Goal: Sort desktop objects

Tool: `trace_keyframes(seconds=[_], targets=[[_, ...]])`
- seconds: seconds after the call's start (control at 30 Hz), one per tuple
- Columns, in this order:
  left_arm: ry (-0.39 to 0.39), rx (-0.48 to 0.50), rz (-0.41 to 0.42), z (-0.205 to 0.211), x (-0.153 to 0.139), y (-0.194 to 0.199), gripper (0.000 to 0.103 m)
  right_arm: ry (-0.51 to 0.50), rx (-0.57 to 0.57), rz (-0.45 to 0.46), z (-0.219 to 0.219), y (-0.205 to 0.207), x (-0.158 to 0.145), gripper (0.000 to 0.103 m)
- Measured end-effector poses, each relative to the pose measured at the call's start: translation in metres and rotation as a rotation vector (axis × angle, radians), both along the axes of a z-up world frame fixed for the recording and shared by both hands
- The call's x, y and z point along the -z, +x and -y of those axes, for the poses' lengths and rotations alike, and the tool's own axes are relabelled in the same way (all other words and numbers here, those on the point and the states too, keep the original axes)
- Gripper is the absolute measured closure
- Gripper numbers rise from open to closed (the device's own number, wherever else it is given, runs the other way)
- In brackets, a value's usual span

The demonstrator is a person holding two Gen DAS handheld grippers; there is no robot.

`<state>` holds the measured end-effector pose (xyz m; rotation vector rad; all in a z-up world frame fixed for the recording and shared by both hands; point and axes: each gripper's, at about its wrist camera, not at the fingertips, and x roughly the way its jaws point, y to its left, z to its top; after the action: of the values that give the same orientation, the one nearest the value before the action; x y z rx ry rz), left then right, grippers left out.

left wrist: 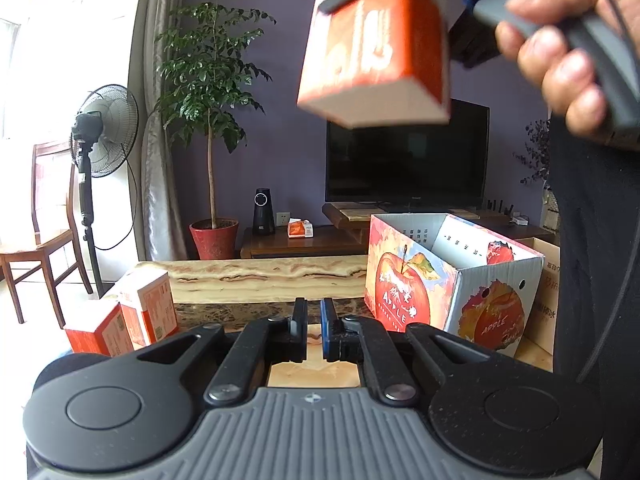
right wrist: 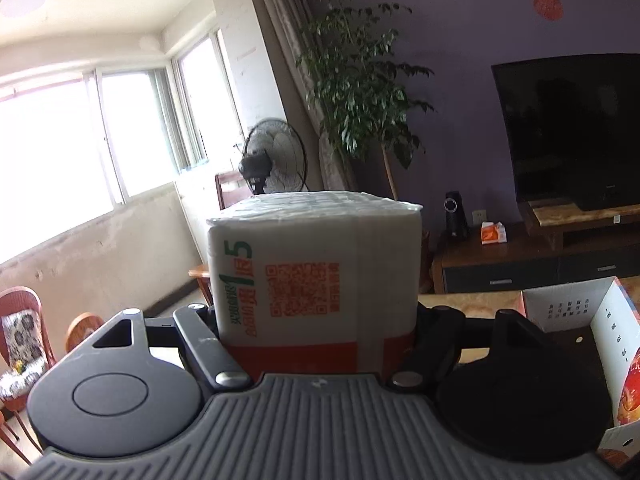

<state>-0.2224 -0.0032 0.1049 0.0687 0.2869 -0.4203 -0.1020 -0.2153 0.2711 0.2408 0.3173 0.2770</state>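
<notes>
An orange and white tissue pack [right wrist: 316,276] fills the space between the fingers of my right gripper [right wrist: 316,308], which is shut on it. In the left wrist view the same pack [left wrist: 372,52] hangs high in the air, tilted, with a hand [left wrist: 560,60] on the gripper handle beside it. It is above and left of the open apple carton [left wrist: 416,284] on the marble table [left wrist: 260,276]. My left gripper [left wrist: 314,320] is low over the table, shut with nothing in it. Two more orange tissue packs [left wrist: 148,308] [left wrist: 100,332] stand at the table's left end.
The apple carton [right wrist: 568,308] shows its open inside at the right. The person's dark clothing [left wrist: 592,280] fills the right edge. Behind the table are a TV [left wrist: 408,160] on a low cabinet, a potted plant [left wrist: 212,80], a standing fan [left wrist: 104,132] and a wooden chair [left wrist: 40,216].
</notes>
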Motion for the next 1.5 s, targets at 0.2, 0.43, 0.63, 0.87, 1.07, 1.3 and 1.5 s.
trace_keyframes(seconds=[0.2, 0.43, 0.63, 0.87, 1.07, 1.3, 1.5], targets=[[0.005, 0.000, -0.003, 0.001, 0.001, 0.001, 0.096, -0.048, 0.005, -0.066, -0.016, 0.016, 0.018, 0.025], [0.003, -0.005, -0.007, 0.000, 0.001, 0.002, 0.095, -0.057, 0.022, -0.077, -0.016, 0.015, 0.022, 0.025], [0.012, -0.007, -0.012, 0.002, 0.002, 0.003, 0.091, -0.062, 0.025, -0.086, -0.017, 0.011, 0.028, 0.025], [0.003, -0.014, -0.025, -0.001, 0.002, 0.005, 0.091, -0.054, 0.035, -0.097, -0.016, 0.011, 0.034, 0.025], [0.002, -0.018, -0.029, -0.001, 0.003, 0.006, 0.089, -0.045, 0.027, -0.104, -0.018, 0.010, 0.039, 0.025], [0.003, -0.018, -0.030, -0.001, 0.003, 0.007, 0.089, -0.038, 0.029, -0.106, -0.018, 0.008, 0.042, 0.025], [0.007, -0.016, -0.029, -0.001, 0.003, 0.008, 0.089, -0.036, 0.030, -0.108, -0.017, 0.006, 0.045, 0.025]])
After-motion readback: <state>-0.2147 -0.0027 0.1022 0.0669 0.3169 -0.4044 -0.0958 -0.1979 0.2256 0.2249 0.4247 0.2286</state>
